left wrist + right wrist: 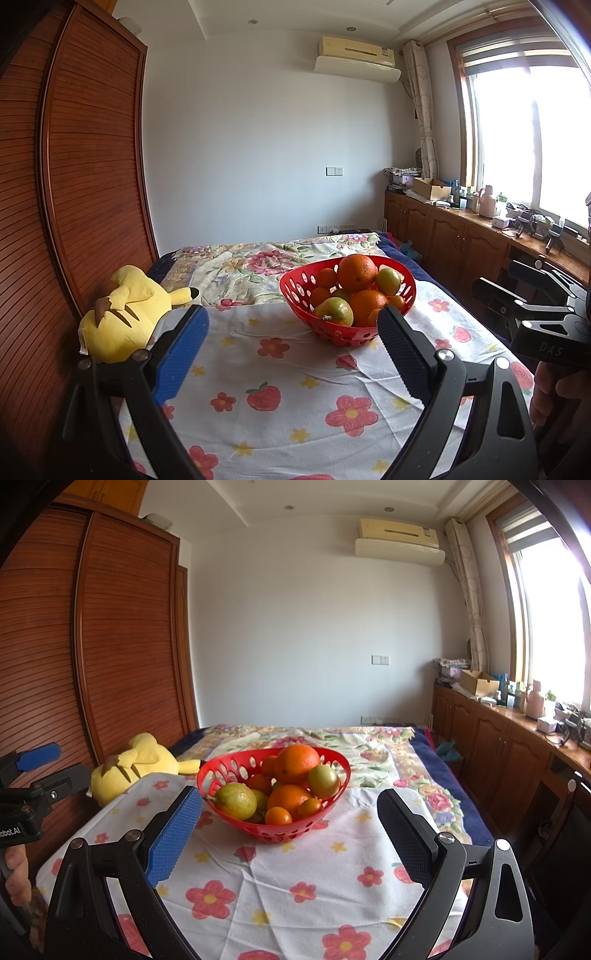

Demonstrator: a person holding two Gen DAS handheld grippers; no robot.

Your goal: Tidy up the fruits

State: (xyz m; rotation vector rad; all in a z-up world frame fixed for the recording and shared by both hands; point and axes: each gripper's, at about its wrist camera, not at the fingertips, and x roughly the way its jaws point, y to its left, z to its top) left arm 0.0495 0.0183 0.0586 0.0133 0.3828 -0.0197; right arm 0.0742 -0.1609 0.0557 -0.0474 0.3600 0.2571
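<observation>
Your left gripper (291, 325): spread, holding nothing.
Your right gripper (290, 806): spread, holding nothing.
Red basket (236, 764): ahead, heaped with oranges (297, 762).

Both wrist views face the red basket (347, 306) (side by side).

A red perforated plastic basket (347, 314) piled with oranges (357, 272) and green-yellow fruit (335, 311) sits on a white cloth printed with red flowers and strawberries (295, 398). The left gripper (291, 325) hangs before it, jaws wide apart and empty. A yellow plush toy (125, 317) lies at left beside a slatted wooden wardrobe (74, 166); the right gripper (535, 306) shows at right.
</observation>
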